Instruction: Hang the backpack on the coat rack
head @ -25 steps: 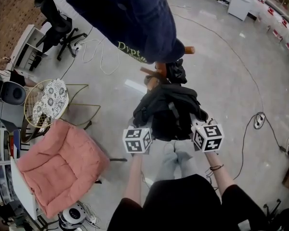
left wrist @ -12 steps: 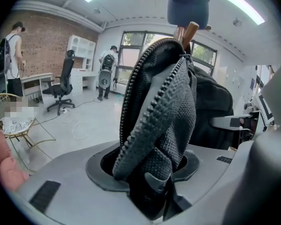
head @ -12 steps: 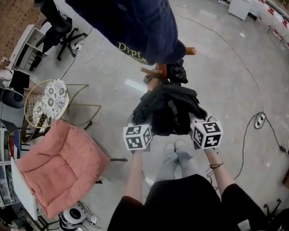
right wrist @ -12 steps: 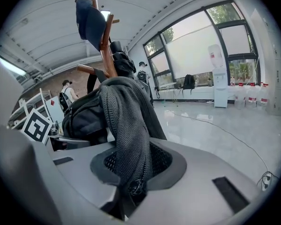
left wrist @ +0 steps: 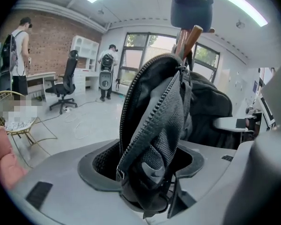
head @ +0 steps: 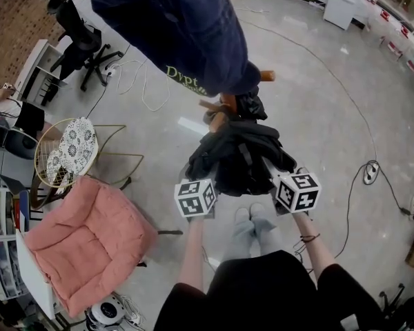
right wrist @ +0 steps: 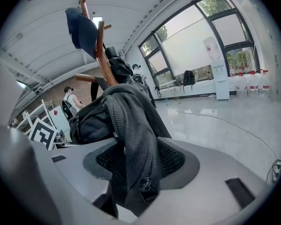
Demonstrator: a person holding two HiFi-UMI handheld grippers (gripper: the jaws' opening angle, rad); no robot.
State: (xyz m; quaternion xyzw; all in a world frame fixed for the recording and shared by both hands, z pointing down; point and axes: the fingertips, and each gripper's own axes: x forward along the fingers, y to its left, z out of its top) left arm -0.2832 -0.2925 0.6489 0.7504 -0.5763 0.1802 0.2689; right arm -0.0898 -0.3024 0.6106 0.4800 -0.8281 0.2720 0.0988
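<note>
A black backpack [head: 238, 154] hangs from the wooden coat rack [head: 219, 110], under a navy cap [head: 179, 33] on the rack's top. My left gripper [head: 205, 178] is at the bag's left side and my right gripper [head: 279, 173] at its right. In the left gripper view, a zippered mesh part of the backpack [left wrist: 154, 121] hangs loosely between the jaws of the left gripper [left wrist: 145, 172], which are opening. In the right gripper view, a grey fold of the backpack [right wrist: 133, 125] droops between the opening jaws of the right gripper [right wrist: 140, 168]. No pad presses on the fabric.
A pink cushioned seat [head: 83, 236] and a wire chair with a patterned cushion [head: 65, 147] stand at the left. An office chair [head: 79, 36] is further back. Cables [head: 362, 174] lie on the floor at the right. The person's feet [head: 252, 226] are just below the bag.
The backpack has shifted slightly up toward the rack in the head view. Both marker cubes have stayed almost where they were.
</note>
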